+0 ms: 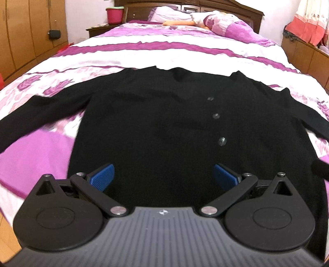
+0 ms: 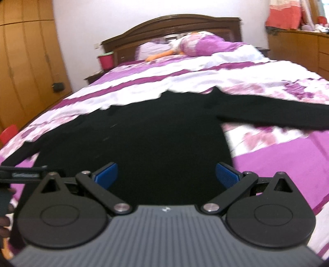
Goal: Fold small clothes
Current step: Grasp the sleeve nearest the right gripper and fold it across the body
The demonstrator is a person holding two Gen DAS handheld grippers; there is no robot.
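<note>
A black long-sleeved cardigan [image 1: 156, 115] with small round buttons [image 1: 216, 116] lies flat on the bed, sleeves spread to both sides. My left gripper [image 1: 163, 174] is open and empty, its blue pads [image 1: 102, 175] wide apart just above the cardigan's lower hem. The cardigan also shows in the right wrist view [image 2: 144, 135], with its right sleeve [image 2: 277, 117] stretched out. My right gripper [image 2: 166, 174] is open and empty over the hem near the garment's right side.
The bed has a purple and white floral cover [image 1: 164, 47] with pillows [image 1: 222, 22] at the wooden headboard [image 2: 170, 26]. A red bucket [image 1: 114, 14] stands on a nightstand at the left. Wooden wardrobes [image 2: 24, 61] line the left, a low cabinet [image 2: 298, 47] the right.
</note>
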